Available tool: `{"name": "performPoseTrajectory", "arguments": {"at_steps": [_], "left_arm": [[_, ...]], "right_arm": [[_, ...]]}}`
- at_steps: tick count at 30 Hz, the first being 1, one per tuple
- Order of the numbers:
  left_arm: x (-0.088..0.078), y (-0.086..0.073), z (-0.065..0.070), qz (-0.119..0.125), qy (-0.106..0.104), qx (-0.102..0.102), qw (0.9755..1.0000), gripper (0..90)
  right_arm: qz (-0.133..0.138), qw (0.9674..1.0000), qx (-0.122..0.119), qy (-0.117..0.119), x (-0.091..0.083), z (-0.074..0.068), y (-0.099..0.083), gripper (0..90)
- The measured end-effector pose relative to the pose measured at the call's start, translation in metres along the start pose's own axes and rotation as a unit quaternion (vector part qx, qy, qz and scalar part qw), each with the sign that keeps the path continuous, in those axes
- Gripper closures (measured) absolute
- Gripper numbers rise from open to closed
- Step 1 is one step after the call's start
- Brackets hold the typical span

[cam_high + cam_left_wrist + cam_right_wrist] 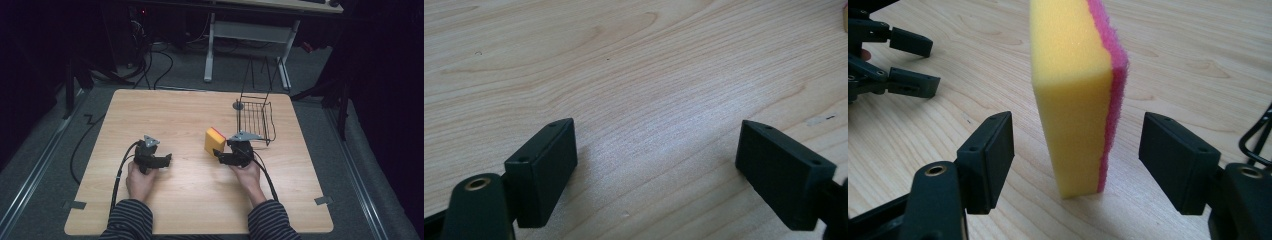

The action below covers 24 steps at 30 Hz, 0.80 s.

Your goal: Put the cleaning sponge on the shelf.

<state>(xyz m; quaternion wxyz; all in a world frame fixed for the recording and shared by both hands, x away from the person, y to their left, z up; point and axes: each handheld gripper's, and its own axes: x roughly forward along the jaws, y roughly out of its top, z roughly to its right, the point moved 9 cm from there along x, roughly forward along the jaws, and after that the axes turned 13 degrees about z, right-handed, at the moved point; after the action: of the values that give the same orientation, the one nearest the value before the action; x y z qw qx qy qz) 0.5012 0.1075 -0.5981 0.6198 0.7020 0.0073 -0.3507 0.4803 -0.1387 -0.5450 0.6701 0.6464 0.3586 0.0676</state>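
Wood table (190, 120): upright sponge (1075, 100) btwn open R gripper (1075, 150) jaws.

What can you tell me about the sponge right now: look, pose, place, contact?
The sponge is a thick yellow foam block with a thin pink scouring layer on one face. It stands upright on a narrow edge on the wooden table, left of the wire basket. The right claw straddles it, jaws open on both sides, with gaps showing; nothing but the table touches it. It looks dry and undeformed.
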Motion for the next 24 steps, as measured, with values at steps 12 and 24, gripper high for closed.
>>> {"name": "performPoseTrajectory", "arguments": {"at_steps": [12, 24], "left_arm": [[0.0, 0.0, 0.0, 0.0, 0.0, 0.0, 1.0, 17.5], [0.0, 0.0, 0.0, 0.0, 0.0, 0.0, 1.0, 17.5]], "right_arm": [[-0.008, 0.9999, 0.01, -0.004, 0.018, 0.003, -0.009, 34.9], [-0.01, 0.9998, 0.001, -0.019, 0.025, 0.005, -0.014, 47.7]]}}
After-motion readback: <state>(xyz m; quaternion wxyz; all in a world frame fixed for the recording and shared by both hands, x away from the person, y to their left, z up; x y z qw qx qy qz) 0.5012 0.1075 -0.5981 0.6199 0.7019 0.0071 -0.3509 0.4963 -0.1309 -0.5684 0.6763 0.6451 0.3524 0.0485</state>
